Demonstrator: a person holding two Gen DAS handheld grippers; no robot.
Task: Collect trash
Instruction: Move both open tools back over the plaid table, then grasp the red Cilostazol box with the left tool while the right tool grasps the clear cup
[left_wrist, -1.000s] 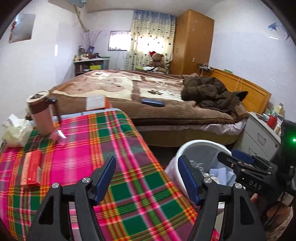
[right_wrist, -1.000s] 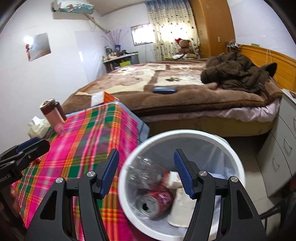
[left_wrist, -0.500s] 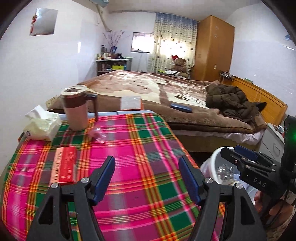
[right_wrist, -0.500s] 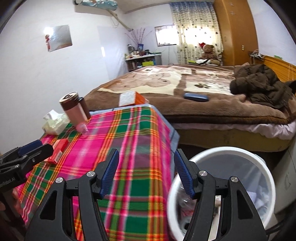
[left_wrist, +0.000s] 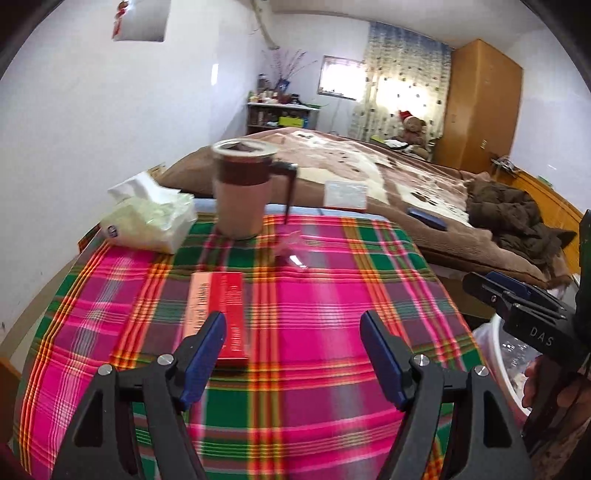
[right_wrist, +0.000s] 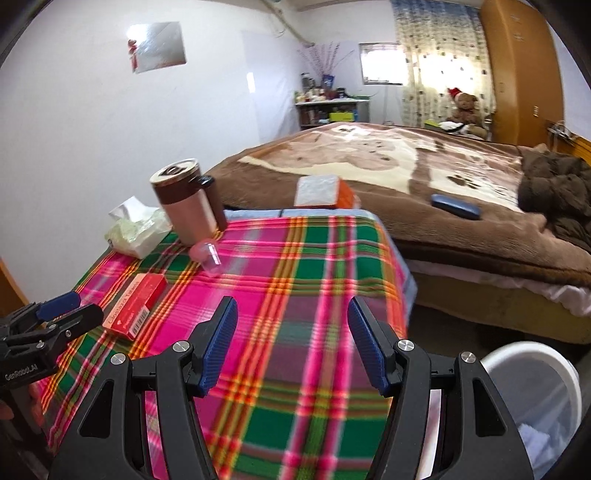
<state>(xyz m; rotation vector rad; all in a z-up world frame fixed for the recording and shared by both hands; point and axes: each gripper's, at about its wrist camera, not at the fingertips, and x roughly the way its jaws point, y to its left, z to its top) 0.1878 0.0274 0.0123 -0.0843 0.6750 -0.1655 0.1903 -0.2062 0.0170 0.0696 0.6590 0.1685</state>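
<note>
1. Hovering over the plaid surface (left_wrist: 314, 295), the left claw (left_wrist: 293, 354) has just been spreading its jaws; nothing lies between them.
2. The right claw (right_wrist: 291, 347) also stands apart and empty.
3. A red box (left_wrist: 221, 306) lies flat just beyond the left claw's left jaw.
4. A small pink plastic cup (right_wrist: 208, 258) lies farther off, near the mug (left_wrist: 242, 188) and tissue pack (left_wrist: 151, 218).
5. The white bin (right_wrist: 532, 369) stands on the floor to the right of the surface.
</note>
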